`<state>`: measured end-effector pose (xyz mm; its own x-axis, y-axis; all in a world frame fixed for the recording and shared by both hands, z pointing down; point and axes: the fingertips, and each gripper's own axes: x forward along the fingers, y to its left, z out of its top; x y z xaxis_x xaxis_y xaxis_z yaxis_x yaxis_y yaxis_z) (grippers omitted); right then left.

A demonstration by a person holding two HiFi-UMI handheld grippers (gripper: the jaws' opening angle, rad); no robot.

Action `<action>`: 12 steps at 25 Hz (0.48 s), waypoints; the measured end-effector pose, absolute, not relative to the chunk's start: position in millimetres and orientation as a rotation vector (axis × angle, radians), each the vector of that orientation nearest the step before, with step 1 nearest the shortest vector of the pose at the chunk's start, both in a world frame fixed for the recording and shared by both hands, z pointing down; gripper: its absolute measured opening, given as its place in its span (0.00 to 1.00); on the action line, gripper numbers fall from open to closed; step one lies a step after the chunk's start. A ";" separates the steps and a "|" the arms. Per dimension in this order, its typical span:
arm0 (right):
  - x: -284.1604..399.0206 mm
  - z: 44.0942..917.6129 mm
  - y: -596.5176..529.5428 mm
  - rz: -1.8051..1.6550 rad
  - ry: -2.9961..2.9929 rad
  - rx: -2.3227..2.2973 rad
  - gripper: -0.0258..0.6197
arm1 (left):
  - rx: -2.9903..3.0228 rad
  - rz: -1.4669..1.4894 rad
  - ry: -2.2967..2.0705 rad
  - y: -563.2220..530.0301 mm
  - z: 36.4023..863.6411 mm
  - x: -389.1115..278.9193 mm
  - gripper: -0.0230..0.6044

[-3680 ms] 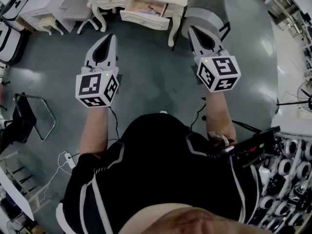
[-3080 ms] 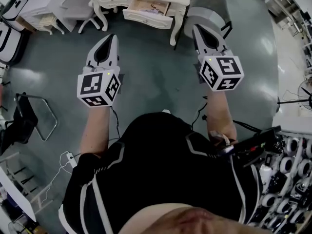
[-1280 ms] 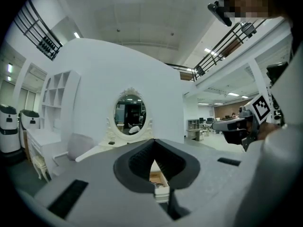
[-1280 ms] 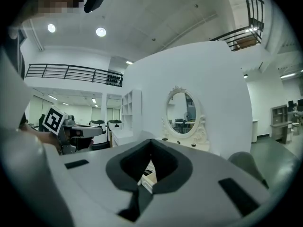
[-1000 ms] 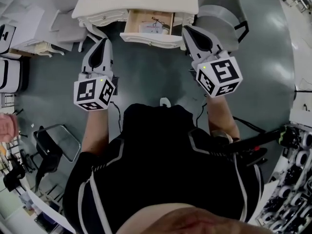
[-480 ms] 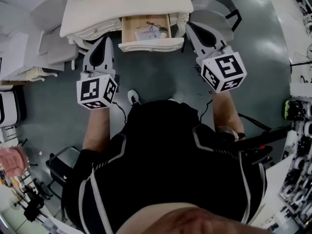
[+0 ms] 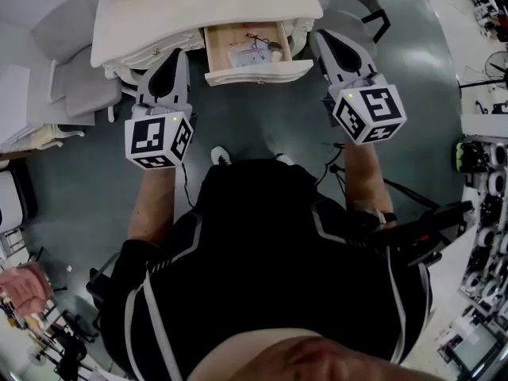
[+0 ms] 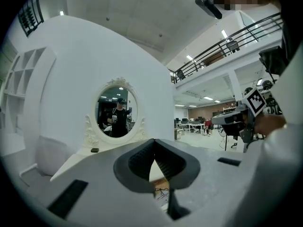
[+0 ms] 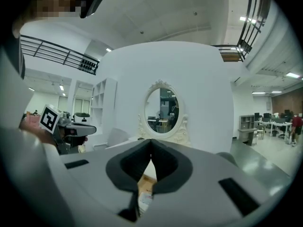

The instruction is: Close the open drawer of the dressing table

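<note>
Grey-green polished floor (image 7: 262, 125), open workshop hall; cream dressing table (image 7: 206, 10) at top centre of the head view. Its worktop is bare as far as it shows. Grey padded seat (image 7: 75, 86) at upper left, grey chair (image 7: 349, 6) at upper right.

Drawer (image 7: 258, 70) is open, pulled out from the table front at top centre, wooden inside, with papers and a thin cable in it. Left gripper (image 7: 176, 52) sits just left of it and right gripper (image 7: 321, 34) just right of it. Neither is touching the drawer.

Left gripper view: jaws together at the tips, nothing between them. Right gripper view: same, jaws together and empty. Oval mirror (image 8: 117, 116) shows ahead in both gripper views.

Versus 3.7 s ago: the table was small at the top edge, and now it is much nearer, with the grippers flanking the drawer. Drawer is just as far out as before.

Hidden: the table's back edge and mirror are cut off in the head view. In the gripper views only a sliver of drawer wood shows under the jaws. The small items in the drawer are too small to identify.
</note>
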<state>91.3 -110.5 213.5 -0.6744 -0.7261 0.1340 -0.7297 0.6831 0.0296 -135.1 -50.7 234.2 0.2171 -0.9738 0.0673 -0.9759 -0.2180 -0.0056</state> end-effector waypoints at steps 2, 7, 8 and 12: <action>84.4 221.5 -112.3 0.054 -2.738 1.232 0.05 | 2.445 0.103 -1.910 -55.0 239.2 -141.5 0.04; 73.0 247.5 -110.0 0.092 -2.687 1.299 0.05 | 2.482 0.175 -1.871 -66.1 261.1 -157.1 0.04; 71.4 252.8 -109.4 0.100 -2.675 1.315 0.05 | 2.489 0.177 -1.855 -67.7 265.9 -159.7 0.04; 63.3 277.1 -104.4 0.116 -2.604 1.347 0.05 | 2.544 0.172 -1.780 -73.4 289.4 -168.1 0.04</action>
